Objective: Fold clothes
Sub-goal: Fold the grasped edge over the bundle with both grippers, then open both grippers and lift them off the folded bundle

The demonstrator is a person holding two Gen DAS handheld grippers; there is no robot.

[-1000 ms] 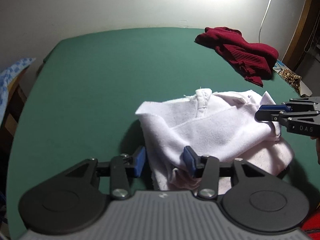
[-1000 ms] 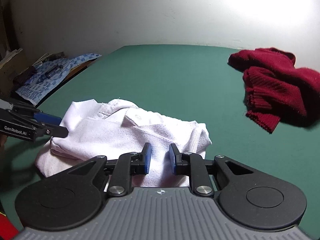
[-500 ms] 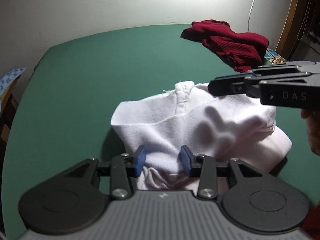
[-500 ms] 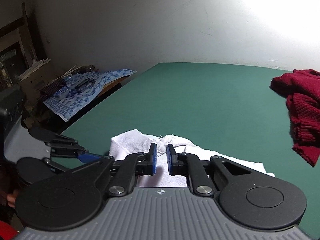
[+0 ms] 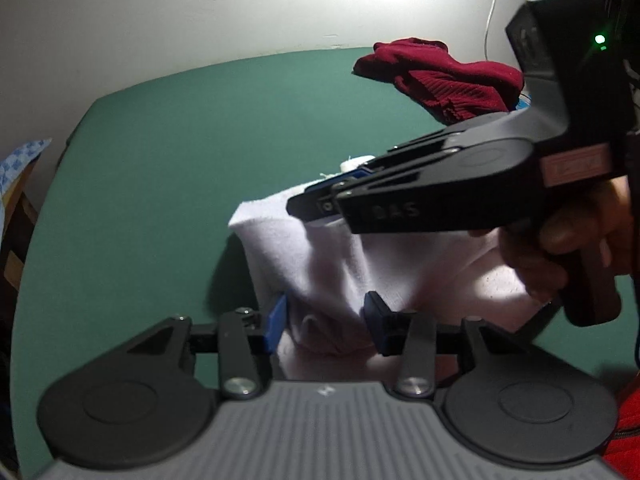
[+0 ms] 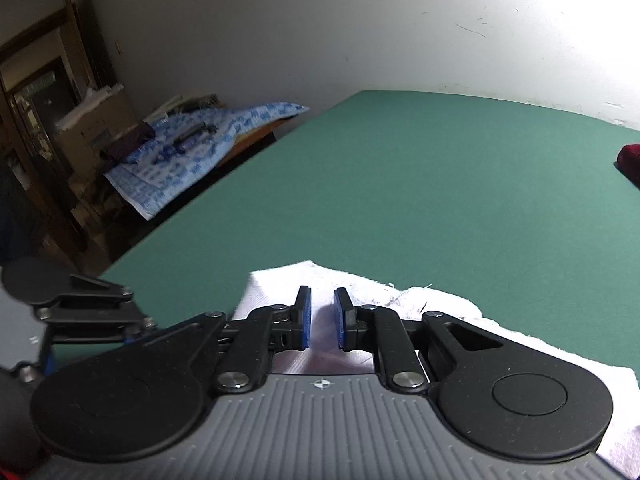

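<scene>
A white garment lies bunched at the near side of the green table. My left gripper is open, with a low fold of the garment between its blue pads. My right gripper, held by a hand, reaches across from the right above the garment, which hangs down from its tips. In the right wrist view its fingers stand close together with white cloth pinched between them. The left gripper shows at that view's left edge.
A crumpled dark red sweater lies at the far right of the table, near a white cable on the wall. Left of the table sits a blue patterned sheet over clutter and boxes.
My right gripper has swung leftward over the garment, carrying its right edge across, and its fingers have narrowed. The left gripper stayed low at the garment's near corner.
</scene>
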